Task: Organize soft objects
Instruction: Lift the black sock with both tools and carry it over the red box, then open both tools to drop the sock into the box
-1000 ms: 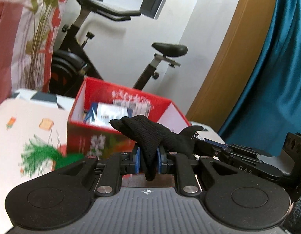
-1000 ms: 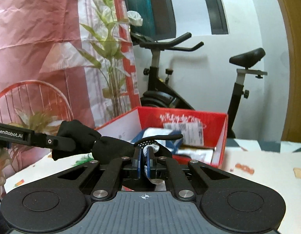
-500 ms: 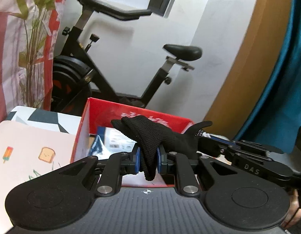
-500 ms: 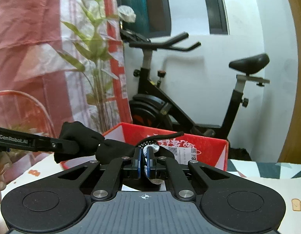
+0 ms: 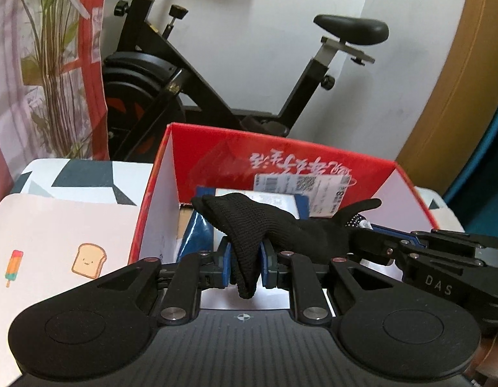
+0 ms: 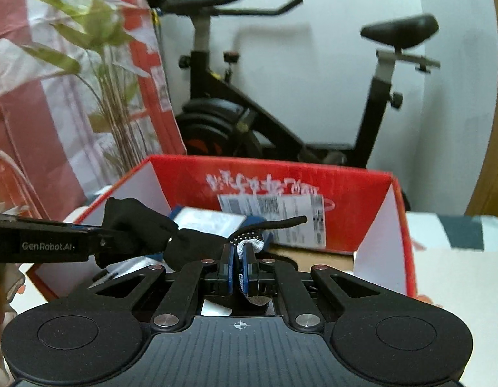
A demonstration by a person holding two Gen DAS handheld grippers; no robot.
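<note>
A black knit glove (image 5: 265, 225) hangs stretched between both grippers, just above the open red cardboard box (image 5: 281, 154). My left gripper (image 5: 245, 259) is shut on the glove's cuff end. My right gripper (image 6: 237, 266) is shut on its other end, where a white dotted patch (image 6: 249, 242) shows; one glove finger (image 6: 287, 221) sticks out over the box. The right gripper also shows in the left wrist view (image 5: 394, 248), the left gripper in the right wrist view (image 6: 87, 245). The box (image 6: 281, 174) holds blue and white packets (image 6: 210, 219).
The box stands on a table with a printed cloth (image 5: 55, 242). An exercise bike (image 5: 216, 74) stands behind the table by the white wall. A plant (image 6: 113, 96) and red-and-white curtain are at the left, a teal curtain (image 5: 493, 161) at the right.
Both grippers have carried the glove forward and over the box; the box now looks larger and lies directly under the glove. Both stay shut.
</note>
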